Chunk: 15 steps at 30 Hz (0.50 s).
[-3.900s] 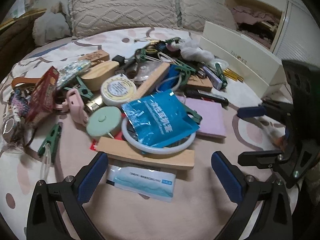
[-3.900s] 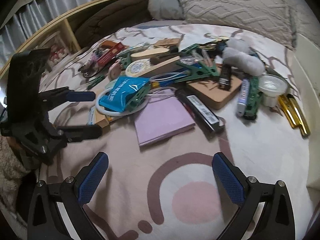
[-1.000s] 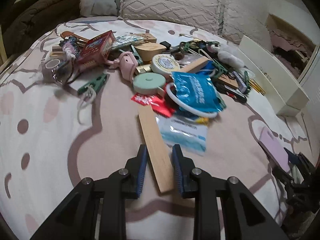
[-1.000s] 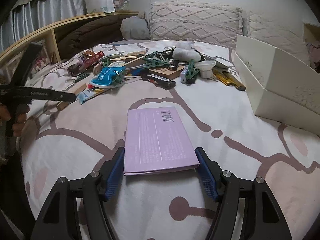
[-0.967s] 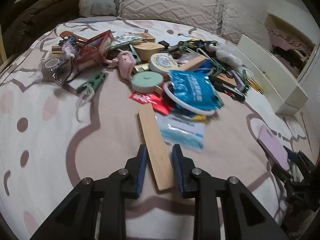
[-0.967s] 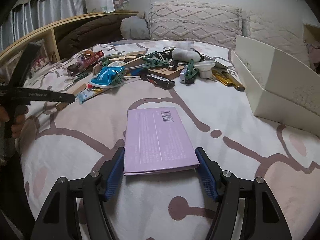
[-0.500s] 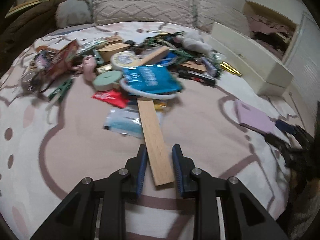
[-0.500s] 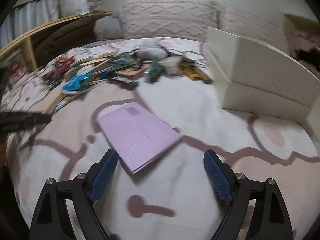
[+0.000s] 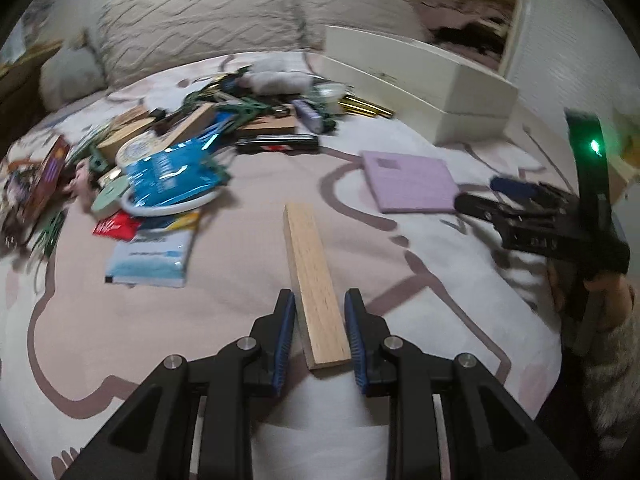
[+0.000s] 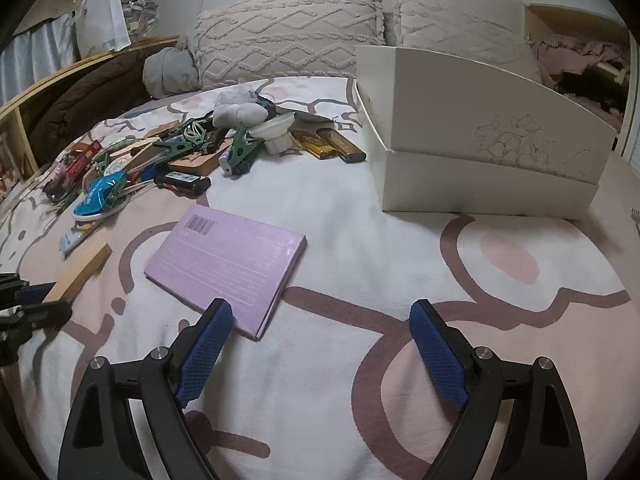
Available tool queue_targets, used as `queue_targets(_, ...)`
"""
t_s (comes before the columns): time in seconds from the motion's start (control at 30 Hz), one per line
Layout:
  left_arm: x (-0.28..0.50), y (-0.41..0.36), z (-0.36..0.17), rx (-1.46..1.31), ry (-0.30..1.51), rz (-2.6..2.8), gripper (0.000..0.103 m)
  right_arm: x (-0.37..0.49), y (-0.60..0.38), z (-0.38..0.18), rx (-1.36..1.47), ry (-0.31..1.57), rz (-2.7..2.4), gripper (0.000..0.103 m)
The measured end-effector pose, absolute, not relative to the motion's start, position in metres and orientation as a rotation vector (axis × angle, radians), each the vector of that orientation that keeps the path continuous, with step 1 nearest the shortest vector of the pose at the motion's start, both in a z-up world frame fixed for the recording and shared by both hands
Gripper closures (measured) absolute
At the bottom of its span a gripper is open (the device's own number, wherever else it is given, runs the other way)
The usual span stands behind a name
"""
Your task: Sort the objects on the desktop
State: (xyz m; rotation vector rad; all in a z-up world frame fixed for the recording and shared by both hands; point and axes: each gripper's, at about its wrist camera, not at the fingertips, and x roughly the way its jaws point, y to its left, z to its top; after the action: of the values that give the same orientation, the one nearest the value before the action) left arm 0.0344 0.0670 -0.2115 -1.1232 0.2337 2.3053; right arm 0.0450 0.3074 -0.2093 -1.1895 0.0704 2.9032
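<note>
Bedding (image 10: 340, 216) with brown loops lies under both grippers. Ahead-right of the right gripper (image 10: 320, 354) stands a white box (image 10: 488, 160); its jaws have just been opening and stand wide, the purple booklet (image 10: 228, 264) lying free just ahead-left. A clutter pile (image 9: 180, 148), blurred here, sits ahead-left of the left gripper (image 9: 320, 336), which seems clamped on the wooden strip (image 9: 314, 280).
</note>
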Motion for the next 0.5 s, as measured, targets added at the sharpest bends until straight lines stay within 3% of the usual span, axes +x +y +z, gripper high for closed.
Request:
queue_targets(0.13, 0.037, 0.071, -0.211, -1.109, 0.287, 2.295, 0.076, 0.044, 0.311, -0.211, -1.192, 0.102, 2.913, 0.012)
queue_targets(0.17, 0.038, 0.071, -0.210, -1.108, 0.302, 2.301, 0.066, 0.044, 0.311, -0.210, -1.190, 0.104, 2.919, 0.011)
queue_targets(0.2, 0.039, 0.071, -0.210, -1.108, 0.327, 2.321, 0.047, 0.044, 0.311, -0.210, -1.188, 0.105, 2.927, 0.011)
queue_targets(0.27, 0.040, 0.070, -0.210, -1.098, 0.382, 2.365, 0.029, 0.047, 0.308, -0.210, -1.184, 0.105, 2.974, 0.010)
queue_targets(0.5, 0.038, 0.063, -0.212, -1.114, 0.439, 2.396, 0.025, 0.048, 0.294, -0.212, -1.203, 0.004, 3.009, 0.010)
